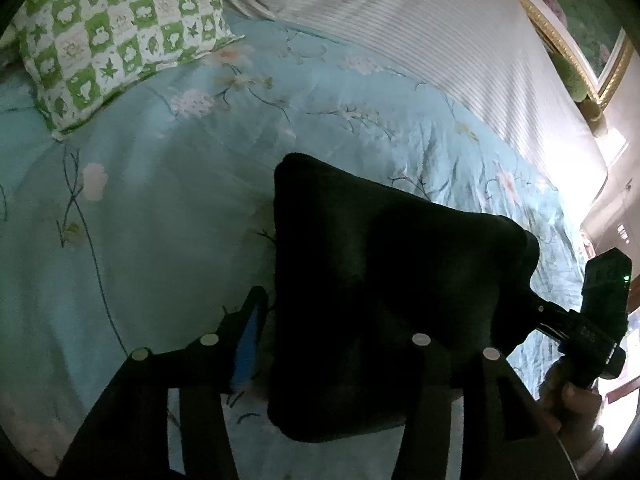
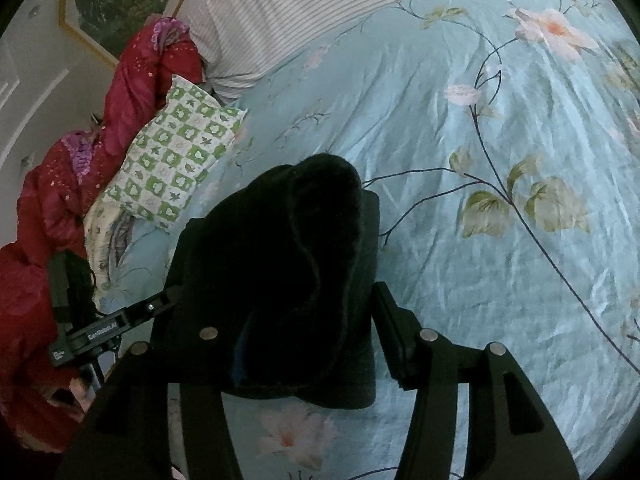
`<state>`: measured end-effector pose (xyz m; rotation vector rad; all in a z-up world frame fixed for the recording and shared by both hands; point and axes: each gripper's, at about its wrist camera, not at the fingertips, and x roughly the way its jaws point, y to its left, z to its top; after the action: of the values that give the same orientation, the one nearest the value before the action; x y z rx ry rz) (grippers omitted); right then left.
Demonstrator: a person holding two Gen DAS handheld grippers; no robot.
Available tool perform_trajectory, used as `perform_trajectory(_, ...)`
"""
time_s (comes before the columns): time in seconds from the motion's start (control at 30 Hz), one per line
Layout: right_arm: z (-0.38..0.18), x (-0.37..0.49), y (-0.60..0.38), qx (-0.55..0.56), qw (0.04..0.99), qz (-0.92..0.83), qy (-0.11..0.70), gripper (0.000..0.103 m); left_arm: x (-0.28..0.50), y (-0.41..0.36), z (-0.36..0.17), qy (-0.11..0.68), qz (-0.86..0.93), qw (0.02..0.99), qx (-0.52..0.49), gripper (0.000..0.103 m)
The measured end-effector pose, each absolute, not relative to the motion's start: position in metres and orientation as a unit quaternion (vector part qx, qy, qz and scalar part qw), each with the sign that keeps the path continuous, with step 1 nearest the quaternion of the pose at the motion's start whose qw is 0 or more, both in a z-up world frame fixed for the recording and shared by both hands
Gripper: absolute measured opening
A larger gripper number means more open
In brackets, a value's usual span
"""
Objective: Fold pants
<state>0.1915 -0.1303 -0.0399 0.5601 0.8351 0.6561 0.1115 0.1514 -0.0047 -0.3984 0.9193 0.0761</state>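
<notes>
The folded black pants (image 2: 288, 264) lie on the floral bedspread (image 2: 500, 200); the left claw (image 1: 340, 320) and the right claw (image 2: 304, 320) straddle them, both half-open, gripping nothing.

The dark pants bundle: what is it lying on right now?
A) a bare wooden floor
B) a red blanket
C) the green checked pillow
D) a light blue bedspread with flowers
D. The folded dark pants sit on the light blue flowered bedspread; the green checked pillow lies apart from them, further up the bed.
</notes>
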Motion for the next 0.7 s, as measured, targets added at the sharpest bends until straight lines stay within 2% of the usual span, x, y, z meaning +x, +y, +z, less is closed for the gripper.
perform_trajectory(0.1,-0.033,0.187,-0.130,0.246,0.837,0.288,0.395,0.059,0.107,0.153,-0.003,0.442,0.047,0.875,-0.193,0.064)
perform_trajectory(0.23,-0.022,0.175,-0.132,0.210,0.864,0.249,0.384,0.067,0.096,0.156,0.001,0.438,0.063,0.875,-0.198,0.068)
perform_trajectory(0.4,-0.011,0.159,-0.133,0.184,0.883,0.227,0.368,0.072,0.081,0.150,0.008,0.431,0.084,0.882,-0.172,0.081)
perform_trajectory(0.53,-0.001,0.142,-0.128,0.159,0.894,0.228,0.352,0.078,0.069,0.141,0.012,0.429,0.094,0.886,-0.153,0.082)
perform_trajectory(0.7,0.007,0.124,-0.119,0.132,0.905,0.225,0.336,0.081,0.054,0.131,0.013,0.427,0.107,0.887,-0.139,0.083)
